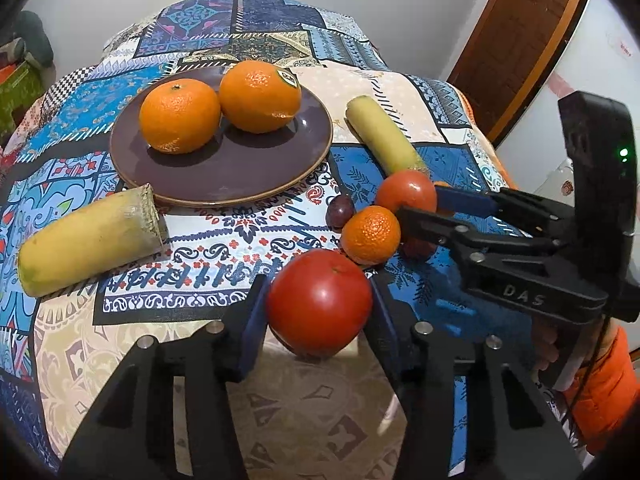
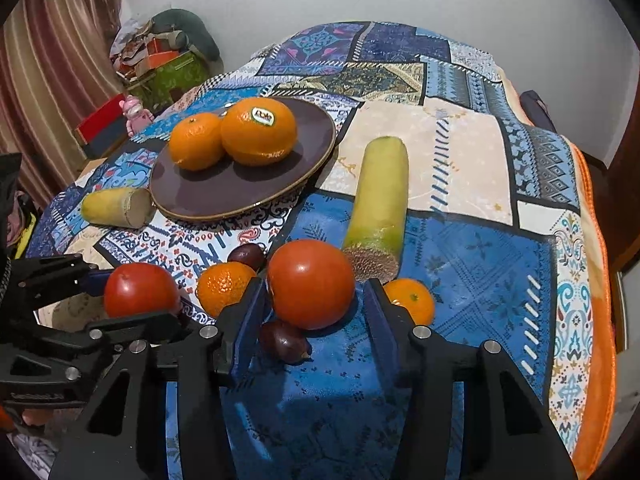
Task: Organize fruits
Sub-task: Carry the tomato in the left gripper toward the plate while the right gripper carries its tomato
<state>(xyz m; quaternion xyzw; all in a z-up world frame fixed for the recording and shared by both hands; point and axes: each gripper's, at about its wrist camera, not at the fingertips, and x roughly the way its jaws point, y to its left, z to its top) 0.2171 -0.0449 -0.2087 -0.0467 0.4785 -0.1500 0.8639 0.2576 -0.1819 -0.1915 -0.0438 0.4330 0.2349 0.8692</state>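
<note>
table: patchwork cloth (image 2: 460, 168) covers the whole top, busy blue and cream print, everything sits on it

plate: dark brown plate (image 1: 224, 172) toward the back, already holding two big oranges (image 1: 180, 116) side by side. Destination for the rest, I'd guess

cut stalks: two pale yellow-green stalk pieces, one (image 1: 88, 244) left of the plate, the other (image 2: 378, 204) on the right, its cut end just behind the fruit cluster

left gripper: left gripper (image 1: 318, 304) has its blue pads against both sides of a tomato (image 1: 320, 300), so it looks clamped on

right gripper: right gripper (image 2: 314, 300) straddles the other tomato (image 2: 310, 282). Near pad touches, but there's a sliver of gap at the far pad, so not gripping yet imo

small stuff: two small mandarins (image 2: 224, 286) and a couple of dark plum-ish fruits (image 2: 282, 342) packed tight around that tomato

what could go wrong: closing or lifting could bump the neighbours and send them rolling, and too much squeeze would bruise a tomato

writing: oval sticker (image 2: 264, 116) on one orange, too small to read for sure. "DAS" on the right gripper's body
</note>
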